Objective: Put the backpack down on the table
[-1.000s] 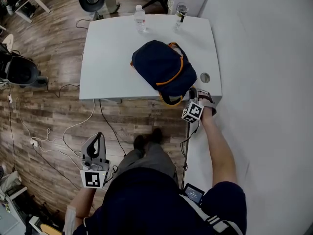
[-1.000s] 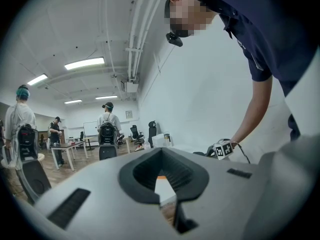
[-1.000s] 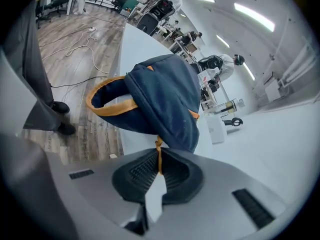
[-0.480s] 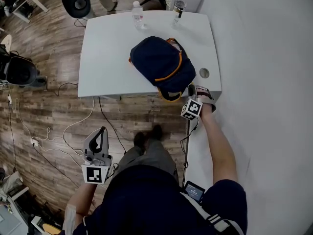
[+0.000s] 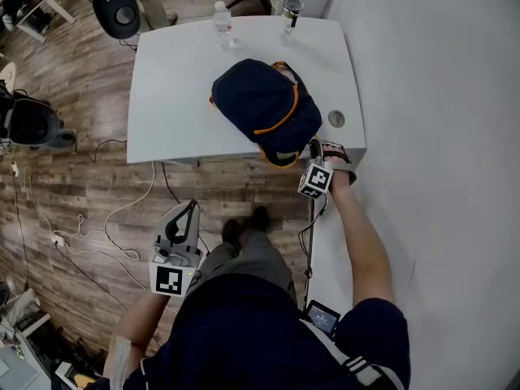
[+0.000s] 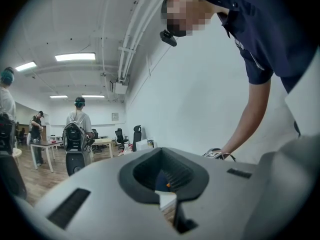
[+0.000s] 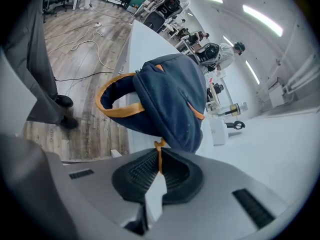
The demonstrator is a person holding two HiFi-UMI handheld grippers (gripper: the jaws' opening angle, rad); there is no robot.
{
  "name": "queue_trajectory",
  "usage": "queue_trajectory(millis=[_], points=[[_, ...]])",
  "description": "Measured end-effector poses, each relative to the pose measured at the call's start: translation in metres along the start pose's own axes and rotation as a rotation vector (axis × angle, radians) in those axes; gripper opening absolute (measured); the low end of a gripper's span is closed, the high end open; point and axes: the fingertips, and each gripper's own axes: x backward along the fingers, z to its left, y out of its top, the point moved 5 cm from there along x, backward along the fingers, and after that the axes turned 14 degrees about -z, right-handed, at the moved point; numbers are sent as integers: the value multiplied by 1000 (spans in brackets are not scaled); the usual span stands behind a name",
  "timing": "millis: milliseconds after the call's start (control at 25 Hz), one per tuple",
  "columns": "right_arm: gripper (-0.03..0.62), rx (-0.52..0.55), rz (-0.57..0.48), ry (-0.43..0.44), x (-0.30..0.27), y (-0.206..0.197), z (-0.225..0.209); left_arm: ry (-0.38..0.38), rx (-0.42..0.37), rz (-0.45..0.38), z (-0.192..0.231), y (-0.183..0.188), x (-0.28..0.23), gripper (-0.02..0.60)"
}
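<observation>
At the near left, the left gripper [image 5: 190,210] hung over the floor, jaws together on nothing, well apart from the table [image 5: 166,96]. The backpack [image 5: 264,108] lay on the table's right half, its near end lapping over the near edge. There the right gripper [image 5: 315,147] was clamped on 1 thin orange strap [image 7: 159,156]. The set-down looked nearly done. The next move called for parting those jaws and drawing back.

One backpack [image 5: 264,108], one table [image 5: 171,96], two bottles (clear bottle [image 5: 221,24], dark-capped bottle [image 5: 291,10]) on the far edge, and two grippers out there: left gripper [image 5: 192,207], right gripper [image 5: 315,148].
</observation>
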Motion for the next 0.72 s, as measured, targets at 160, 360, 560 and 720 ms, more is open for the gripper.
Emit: queue_trajectory(millis=[160, 360, 560, 720], points=[[6, 5, -8, -24, 2, 1, -1, -12, 1, -4, -1, -1, -6, 3], [11, 4, -18, -58, 7, -1, -3, -15, 3, -12, -3, 1, -10, 3], [24, 1, -24, -71, 12, -1, -6, -23, 1, -12, -5, 1, -10, 3], [28, -1, -8, -76, 16, -7, -4, -25, -4, -17, -4, 2, -9, 3]])
